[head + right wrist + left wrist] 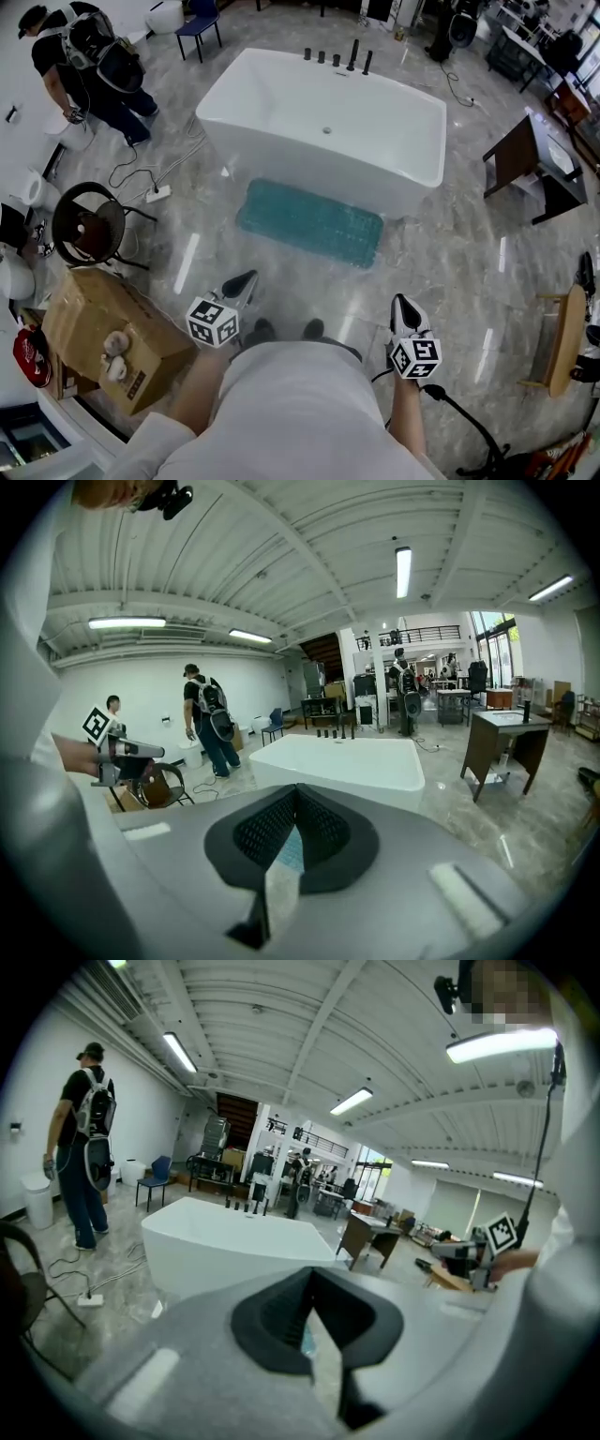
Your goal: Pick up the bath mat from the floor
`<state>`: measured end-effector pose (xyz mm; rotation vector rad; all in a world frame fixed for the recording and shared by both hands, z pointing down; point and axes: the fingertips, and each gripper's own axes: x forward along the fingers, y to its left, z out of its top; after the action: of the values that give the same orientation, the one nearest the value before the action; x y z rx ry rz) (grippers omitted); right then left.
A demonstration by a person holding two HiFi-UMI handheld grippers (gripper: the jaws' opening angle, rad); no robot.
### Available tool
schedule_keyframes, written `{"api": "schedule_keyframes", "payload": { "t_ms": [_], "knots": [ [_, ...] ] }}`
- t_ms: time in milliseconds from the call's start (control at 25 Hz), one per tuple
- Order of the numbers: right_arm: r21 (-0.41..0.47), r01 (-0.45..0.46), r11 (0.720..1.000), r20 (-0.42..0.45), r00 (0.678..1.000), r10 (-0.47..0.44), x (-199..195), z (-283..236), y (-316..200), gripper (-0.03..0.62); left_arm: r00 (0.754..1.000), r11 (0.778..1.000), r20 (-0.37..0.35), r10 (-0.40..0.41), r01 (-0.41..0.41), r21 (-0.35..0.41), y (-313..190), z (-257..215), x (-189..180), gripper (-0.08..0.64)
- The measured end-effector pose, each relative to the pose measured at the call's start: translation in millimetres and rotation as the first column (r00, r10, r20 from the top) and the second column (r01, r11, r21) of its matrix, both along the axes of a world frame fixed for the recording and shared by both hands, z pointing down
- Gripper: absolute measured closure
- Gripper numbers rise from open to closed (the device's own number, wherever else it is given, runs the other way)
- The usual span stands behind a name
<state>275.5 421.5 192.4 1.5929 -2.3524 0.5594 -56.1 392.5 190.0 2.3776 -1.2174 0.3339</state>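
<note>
Head view: the left gripper [249, 277] and the right gripper [401, 302] are held low in the frame, level with each other and well apart, both pointed forward over the floor [450, 253]. In the left gripper view and the right gripper view, each pair of jaws is seen fully closed, tips pressed together, with nothing gripped. Ahead of both grippers, and touched by neither, the bath mat [311, 223] is laid flat on the glossy grey marble-pattern floor. The mat is teal, rectangular with rounded corners, and covered in close rows of small raised bumps. Its long edge runs along the near wall of the bathtub [323, 122], just beside the tub's base; whether the two touch cannot be determined. A sliver of the same teal is visible through the gap behind the closed jaw tips in each gripper view. The bathtub is white and freestanding, with dark fittings mounted on its far rim.
</note>
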Motion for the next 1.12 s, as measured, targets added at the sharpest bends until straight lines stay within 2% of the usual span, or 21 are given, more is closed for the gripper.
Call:
{"api": "schedule_keyframes", "payload": {
  "t_ms": [120,320,680,880,1120],
  "knots": [
    [-0.005,0.029,1.0,-0.001,1.0,-0.029,9,3,-2,0.588,1.0,1.0,0.003,-0.004,0.004,-0.003,1,3,13,0.558],
    [0.002,0.073,0.997,0.013,0.997,-0.073,17,10,-4,0.588,0.999,0.999,0.027,0.034,-0.034,-0.003,0,11,34,0.558],
    [0.013,0.14,0.99,0.014,0.99,-0.14,-9,20,-15,0.588,0.999,1.0,-0.03,-0.014,0.014,0.013,-27,10,11,0.558],
    [-0.002,0.089,0.996,0.034,0.995,-0.089,-17,24,-40,0.588,1.0,1.0,-0.025,0.012,-0.011,0.029,-63,10,-6,0.558],
    [-0.011,-0.019,1.0,0.081,0.996,0.02,-40,18,-90,0.588,0.996,0.999,-0.083,-0.009,0.012,0.037,-128,6,-48,0.558]
  ]
}}
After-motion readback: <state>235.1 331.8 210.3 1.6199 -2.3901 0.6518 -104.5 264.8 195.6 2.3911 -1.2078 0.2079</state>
